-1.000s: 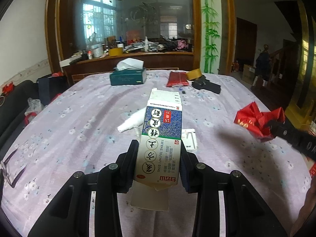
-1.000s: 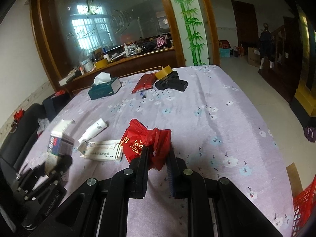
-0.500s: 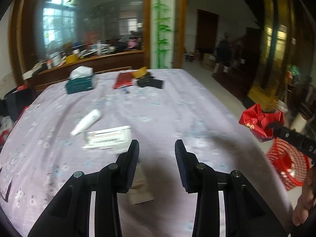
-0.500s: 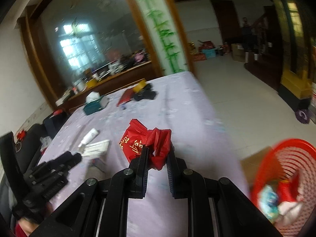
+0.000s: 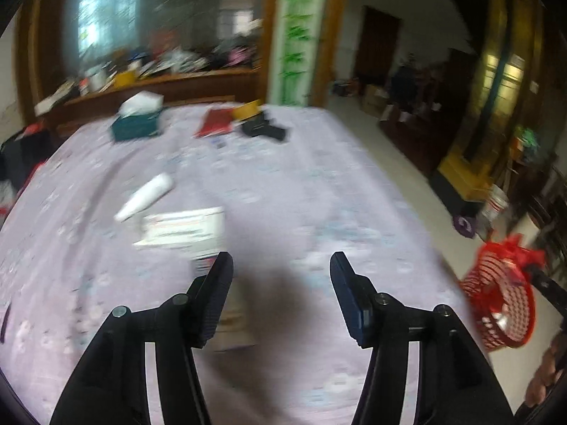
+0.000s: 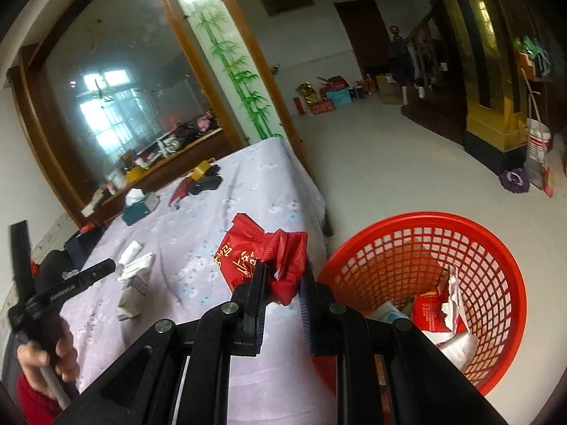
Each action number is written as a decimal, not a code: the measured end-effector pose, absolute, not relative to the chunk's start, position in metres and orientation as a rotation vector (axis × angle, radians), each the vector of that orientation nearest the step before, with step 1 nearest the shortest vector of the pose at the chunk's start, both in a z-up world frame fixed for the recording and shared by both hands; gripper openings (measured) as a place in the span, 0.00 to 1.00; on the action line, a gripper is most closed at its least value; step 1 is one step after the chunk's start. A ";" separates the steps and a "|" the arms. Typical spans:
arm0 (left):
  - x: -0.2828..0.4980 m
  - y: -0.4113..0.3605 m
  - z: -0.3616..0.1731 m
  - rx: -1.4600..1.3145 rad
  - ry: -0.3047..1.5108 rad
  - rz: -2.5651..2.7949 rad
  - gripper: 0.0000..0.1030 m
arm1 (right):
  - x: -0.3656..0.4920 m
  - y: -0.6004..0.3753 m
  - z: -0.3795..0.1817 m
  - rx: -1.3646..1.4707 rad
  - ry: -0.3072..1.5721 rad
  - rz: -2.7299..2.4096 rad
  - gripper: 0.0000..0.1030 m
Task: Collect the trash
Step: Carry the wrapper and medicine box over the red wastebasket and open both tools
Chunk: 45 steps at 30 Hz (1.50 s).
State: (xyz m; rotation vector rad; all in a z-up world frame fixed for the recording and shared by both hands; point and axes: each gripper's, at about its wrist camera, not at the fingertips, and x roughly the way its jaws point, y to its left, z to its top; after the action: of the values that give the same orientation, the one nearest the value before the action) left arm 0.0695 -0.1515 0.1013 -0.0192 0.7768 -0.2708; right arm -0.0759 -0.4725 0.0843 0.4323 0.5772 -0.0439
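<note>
My right gripper (image 6: 283, 272) is shut on a crumpled red wrapper (image 6: 262, 258), held at the table's right edge, just left of a red mesh basket (image 6: 425, 290) on the floor. The basket holds several pieces of trash. My left gripper (image 5: 281, 262) hangs over the purple flowered tablecloth (image 5: 319, 184) with its jaws opening and nothing between them. A medicine carton (image 5: 234, 322) lies flat on the cloth under its left finger. Farther off lie a flat white box (image 5: 184, 228) and a white tube (image 5: 145, 196). The basket (image 5: 496, 304) and wrapper (image 5: 524, 251) show at that view's right edge.
At the table's far end stand a green tissue box (image 5: 136, 125), a red packet (image 5: 216, 122), a yellow tape roll (image 5: 246, 109) and a black object (image 5: 264, 129). A cluttered wooden ledge (image 5: 159, 81) backs the table. Pale tiled floor (image 6: 407, 177) spreads to the right.
My left gripper let go of the medicine carton, which now lies on the cloth, and its jaws have widened. My right gripper carried the red wrapper rightward to the table edge beside the basket.
</note>
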 end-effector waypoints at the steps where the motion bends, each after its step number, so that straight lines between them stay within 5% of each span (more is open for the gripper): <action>1: 0.076 -0.137 0.098 -0.051 0.803 -0.241 0.54 | -0.076 -0.472 0.086 0.428 0.572 -0.036 0.18; 11: 0.116 -0.130 0.046 -0.078 0.996 -0.169 0.53 | -0.068 -0.453 0.086 0.435 0.565 0.030 0.18; 13: 0.122 -0.135 0.034 -0.059 1.018 -0.144 0.35 | -0.072 -0.456 0.088 0.426 0.556 0.016 0.18; 15: 0.126 -0.135 0.026 -0.051 1.025 -0.123 0.31 | -0.077 -0.461 0.091 0.418 0.545 0.000 0.18; 24: 0.093 -0.168 0.069 -0.032 0.914 -0.234 0.32 | -0.101 -0.493 0.097 0.412 0.502 -0.093 0.18; 32: 0.032 -0.296 0.117 0.023 0.832 -0.622 0.32 | -0.127 -0.544 0.094 0.434 0.492 -0.261 0.18; 42: -0.004 -0.418 0.095 0.068 0.887 -0.844 0.32 | -0.163 -0.585 0.091 0.472 0.495 -0.363 0.19; 44: -0.003 -0.428 0.088 0.070 0.907 -0.852 0.35 | -0.164 -0.589 0.087 0.481 0.502 -0.368 0.20; 45: -0.004 -0.429 0.085 0.071 0.915 -0.846 0.47 | -0.163 -0.590 0.086 0.481 0.505 -0.368 0.20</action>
State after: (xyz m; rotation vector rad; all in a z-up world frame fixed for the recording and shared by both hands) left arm -0.0035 -0.4291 0.0854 0.0712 0.9152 -0.8461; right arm -0.1628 -0.5900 0.0859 0.4812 0.5048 -0.3675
